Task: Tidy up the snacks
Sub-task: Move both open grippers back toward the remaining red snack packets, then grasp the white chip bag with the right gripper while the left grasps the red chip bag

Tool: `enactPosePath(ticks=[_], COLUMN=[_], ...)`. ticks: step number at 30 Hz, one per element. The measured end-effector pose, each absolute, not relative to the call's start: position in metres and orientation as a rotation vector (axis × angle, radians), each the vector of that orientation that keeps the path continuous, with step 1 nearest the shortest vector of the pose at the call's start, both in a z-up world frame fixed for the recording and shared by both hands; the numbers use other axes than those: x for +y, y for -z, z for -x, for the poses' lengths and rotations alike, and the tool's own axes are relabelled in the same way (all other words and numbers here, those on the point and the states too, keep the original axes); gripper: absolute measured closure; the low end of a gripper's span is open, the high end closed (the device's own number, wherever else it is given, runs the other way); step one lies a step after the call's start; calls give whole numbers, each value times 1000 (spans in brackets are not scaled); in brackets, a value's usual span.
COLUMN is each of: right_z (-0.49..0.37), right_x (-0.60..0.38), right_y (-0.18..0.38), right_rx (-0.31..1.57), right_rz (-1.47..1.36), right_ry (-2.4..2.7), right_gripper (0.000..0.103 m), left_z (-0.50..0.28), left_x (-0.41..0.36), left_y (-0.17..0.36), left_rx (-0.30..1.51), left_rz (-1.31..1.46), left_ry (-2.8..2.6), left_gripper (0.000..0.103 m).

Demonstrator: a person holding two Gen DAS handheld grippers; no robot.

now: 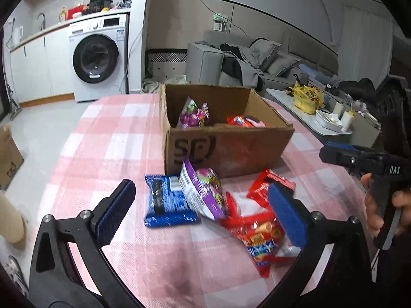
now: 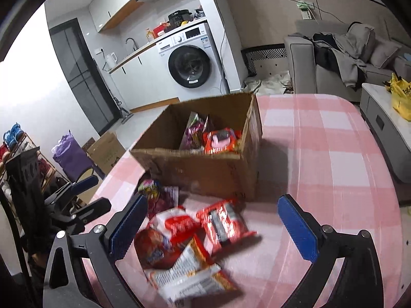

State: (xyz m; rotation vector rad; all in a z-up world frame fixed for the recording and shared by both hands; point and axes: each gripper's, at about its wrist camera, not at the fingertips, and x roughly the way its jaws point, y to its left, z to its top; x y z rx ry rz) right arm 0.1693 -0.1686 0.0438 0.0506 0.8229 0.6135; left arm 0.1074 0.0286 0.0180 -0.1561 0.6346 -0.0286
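Two fisheye views look down along handheld grippers at a round table [image 1: 108, 128] with a pink and white checked cloth. Motion blur softens the loose snack packets, so their printing cannot be read. The left gripper [image 1: 203, 213] has its blue-padded jaws spread wide, tilted down over a blue packet [image 1: 167, 202], a purple packet [image 1: 203, 195] and a red packet [image 1: 257, 236] lying in front of a cardboard box [image 1: 226, 151]; nothing is clamped between the pads, and its right finger covers part of the red packets. The right gripper [image 2: 215, 231] is also wide open and angled down, over a small red packet [image 2: 223, 225] and a large red and white bag [image 2: 185, 267] whose lower edge is cut off by the frame. The box sits in the middle of the table with its flaps open; its near wall hides most of the contents, and only the tops of a purple bag [image 1: 192, 115] and a red pack [image 1: 244, 122] show inside. At the right edge of the left view, a hand [image 1: 380, 213] grips the other gripper's black handle, partly out of frame.
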Motion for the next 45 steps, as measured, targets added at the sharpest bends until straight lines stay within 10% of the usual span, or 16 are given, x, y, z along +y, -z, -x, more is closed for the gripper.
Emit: enactPosePath(ticks=[45], right_z=[-129], right_x=[-122], right_y=[33], right_rx=[1087], right_rz=[300], right_ry=[-869], right_gripper=[0], left_z=[-126], left_x=[-10], left_y=[27], left_rx=[836], left_rz=[16], left_ry=[176], left_gripper=[0])
